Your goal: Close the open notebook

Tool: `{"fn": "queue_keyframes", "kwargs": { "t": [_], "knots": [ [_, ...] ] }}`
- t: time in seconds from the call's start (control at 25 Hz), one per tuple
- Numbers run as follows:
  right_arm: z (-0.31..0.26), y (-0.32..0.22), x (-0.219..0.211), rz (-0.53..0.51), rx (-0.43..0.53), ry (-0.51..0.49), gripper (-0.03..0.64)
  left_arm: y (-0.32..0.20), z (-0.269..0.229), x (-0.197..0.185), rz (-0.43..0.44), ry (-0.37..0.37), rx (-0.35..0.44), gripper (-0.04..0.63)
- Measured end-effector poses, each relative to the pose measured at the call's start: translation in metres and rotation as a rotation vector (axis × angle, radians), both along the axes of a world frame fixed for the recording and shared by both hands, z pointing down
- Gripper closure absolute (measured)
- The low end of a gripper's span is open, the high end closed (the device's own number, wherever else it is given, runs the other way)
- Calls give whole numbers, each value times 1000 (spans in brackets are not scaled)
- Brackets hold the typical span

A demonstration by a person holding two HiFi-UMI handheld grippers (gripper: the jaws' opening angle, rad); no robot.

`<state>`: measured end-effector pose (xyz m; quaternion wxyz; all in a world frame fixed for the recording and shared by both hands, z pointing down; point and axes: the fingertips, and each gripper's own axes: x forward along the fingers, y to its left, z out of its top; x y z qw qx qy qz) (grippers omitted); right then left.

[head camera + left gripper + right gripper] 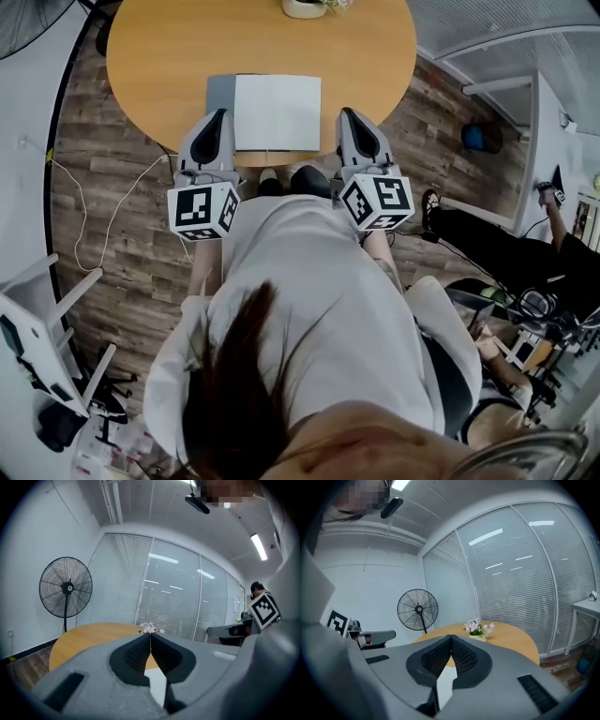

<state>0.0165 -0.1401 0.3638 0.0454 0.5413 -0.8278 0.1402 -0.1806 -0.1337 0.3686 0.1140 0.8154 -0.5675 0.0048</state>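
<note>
Both claws are shut and empty: your left claw (218, 117) and right claw (347, 114) flank the notebook (277, 112), which lies at the surface's (159, 56) near edge. White page up, so closing looks not yet begun. Next, open one claw at a page edge. Plenty of room, with only the flowerpot (305, 7) at the far edge.

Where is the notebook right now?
In the head view, the notebook lies at the near edge of the round table, between the left gripper and the right gripper; the flower pot stands at the far edge.
</note>
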Motion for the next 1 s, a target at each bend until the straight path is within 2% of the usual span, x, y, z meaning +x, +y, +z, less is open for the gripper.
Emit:
{"fn": "queue_keyframes", "kwargs": {
  "t": [0.44, 0.64, 1.0],
  "knots": [
    [-4, -21, -23, -72, 13, -20, 614, -9, -6, -21, -97, 10, -1, 577],
    [-1, -26, -14, -84, 6, -25, 614, -15, -3, -21, -131, 19, -15, 577],
    [-8, -40, 11, -86, 3, -32, 614, -18, -7, -3, -141, 15, -26, 577]
  ]
}}
